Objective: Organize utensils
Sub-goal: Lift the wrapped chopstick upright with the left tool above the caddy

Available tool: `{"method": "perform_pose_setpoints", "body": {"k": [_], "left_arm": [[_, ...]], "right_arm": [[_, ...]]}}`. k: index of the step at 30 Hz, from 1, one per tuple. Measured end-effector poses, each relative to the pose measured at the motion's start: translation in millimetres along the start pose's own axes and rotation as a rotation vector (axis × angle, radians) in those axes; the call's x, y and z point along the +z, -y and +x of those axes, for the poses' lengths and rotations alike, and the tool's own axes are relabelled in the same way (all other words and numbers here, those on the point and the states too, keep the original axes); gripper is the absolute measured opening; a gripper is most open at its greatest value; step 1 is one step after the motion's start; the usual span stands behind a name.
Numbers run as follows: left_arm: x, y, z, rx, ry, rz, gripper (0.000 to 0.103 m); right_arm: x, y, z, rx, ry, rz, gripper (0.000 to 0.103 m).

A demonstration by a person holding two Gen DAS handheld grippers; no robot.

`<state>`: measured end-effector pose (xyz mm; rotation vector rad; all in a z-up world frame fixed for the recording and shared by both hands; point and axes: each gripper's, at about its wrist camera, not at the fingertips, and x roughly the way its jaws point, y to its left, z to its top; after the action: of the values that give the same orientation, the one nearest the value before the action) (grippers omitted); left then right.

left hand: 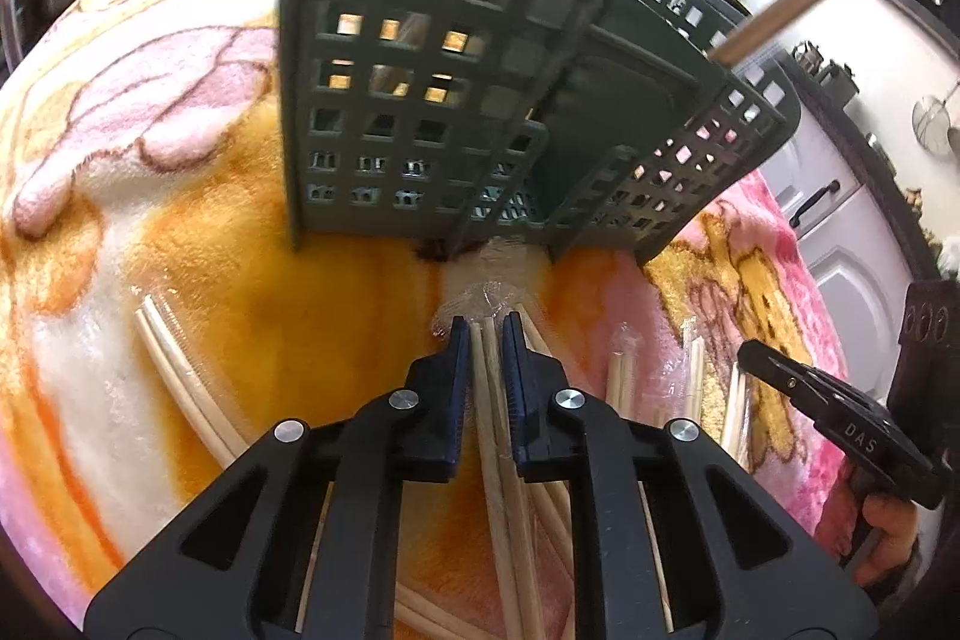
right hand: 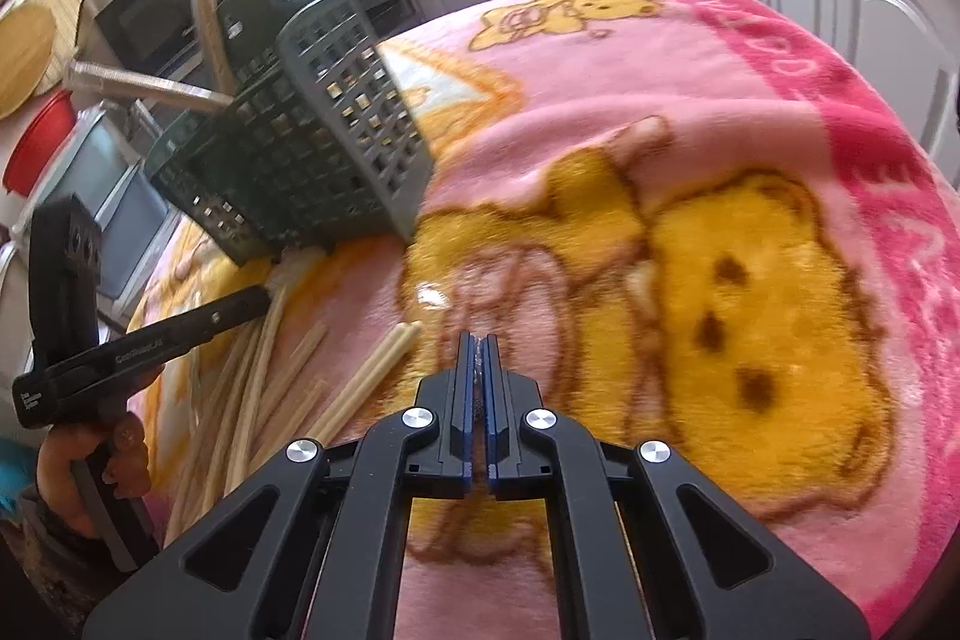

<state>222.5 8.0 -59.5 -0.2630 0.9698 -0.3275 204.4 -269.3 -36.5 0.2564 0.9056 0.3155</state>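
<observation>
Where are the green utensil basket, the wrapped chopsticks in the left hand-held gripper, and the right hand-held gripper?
green utensil basket [left hand: 420, 100], left wrist view, on its front lattice wall.
wrapped chopsticks [left hand: 489, 358], left wrist view, on the sticks between the blue pads.
right hand-held gripper [right hand: 478, 346], right wrist view, midway between its closed fingertips.

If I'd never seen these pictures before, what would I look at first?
Probably the big fluffy pink and orange teddy-bear blanket that covers the whole table. Next, the dark green holey utensil basket standing at the back of it. Then the pale wooden chopsticks scattered on the blanket in front of the basket, with the left gripper closed on a wrapped pair.
</observation>
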Motion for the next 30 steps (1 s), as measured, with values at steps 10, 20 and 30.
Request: {"method": "perform_pose_setpoints", "body": {"k": [10, 20, 30], "left_arm": [[5, -21, -31, -0.03, 0.051, -0.069, 0.008], [12, -25, -69, -0.061, 0.14, -0.096, 0.006], [18, -15, -109, -0.073, 0.261, -0.082, 0.006]], "right_arm": [[10, 24, -28, -0.037, 0.089, 0.051, 0.002], [31, 20, -67, -0.05, 0.224, 0.015, 0.002], [46, -12, -101, 0.004, 0.328, -0.092, 0.002]]}}
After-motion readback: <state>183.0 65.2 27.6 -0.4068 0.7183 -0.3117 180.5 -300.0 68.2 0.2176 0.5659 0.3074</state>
